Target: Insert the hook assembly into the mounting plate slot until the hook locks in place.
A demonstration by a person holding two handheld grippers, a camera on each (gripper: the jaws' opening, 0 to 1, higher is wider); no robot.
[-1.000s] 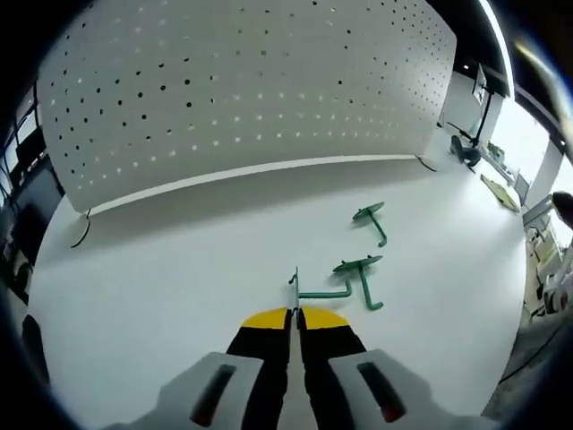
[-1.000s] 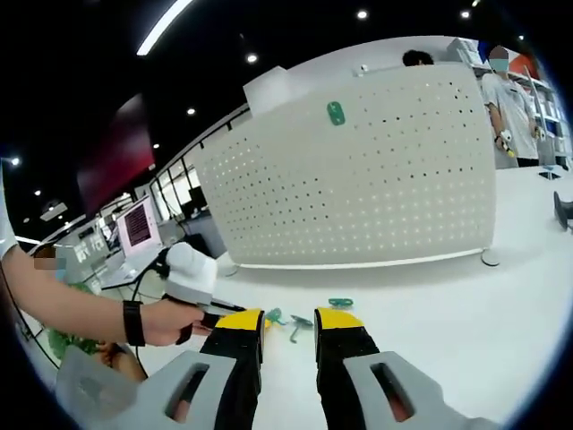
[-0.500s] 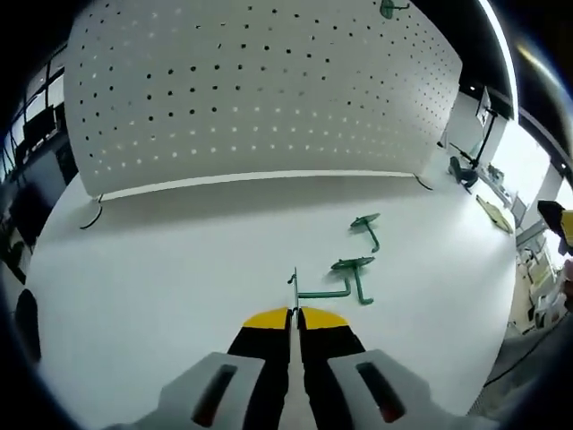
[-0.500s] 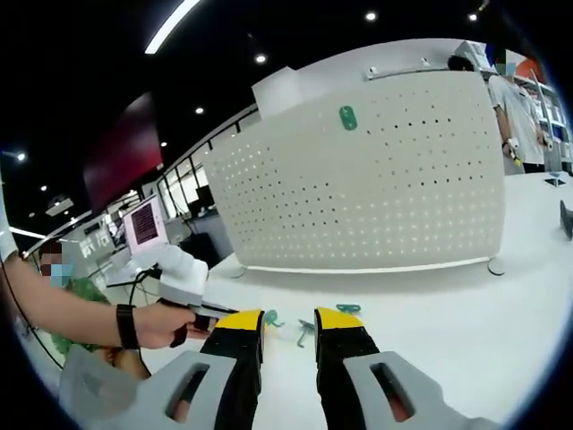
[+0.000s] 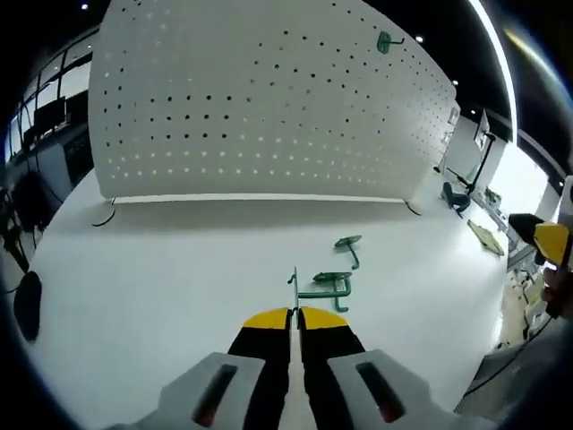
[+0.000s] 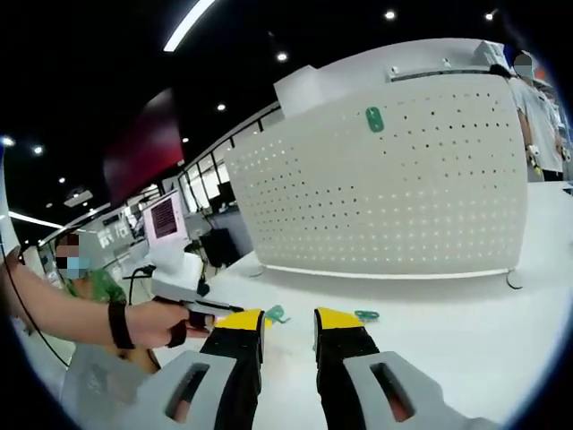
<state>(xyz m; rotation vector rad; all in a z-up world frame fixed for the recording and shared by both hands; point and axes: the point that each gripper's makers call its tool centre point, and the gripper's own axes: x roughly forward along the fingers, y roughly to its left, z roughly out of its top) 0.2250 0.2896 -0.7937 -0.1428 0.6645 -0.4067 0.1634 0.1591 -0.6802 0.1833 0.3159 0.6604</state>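
Hook (image 5: 309,288) pinched in closed left gripper (image 5: 295,313); right gripper (image 6: 288,315) parted, empty.

No words, numbers, brands or signs can be read. A monitor (image 6: 166,218) beyond the tabletop's left edge, in the right gripper view, shows rows of lines too small and blurred to make out.
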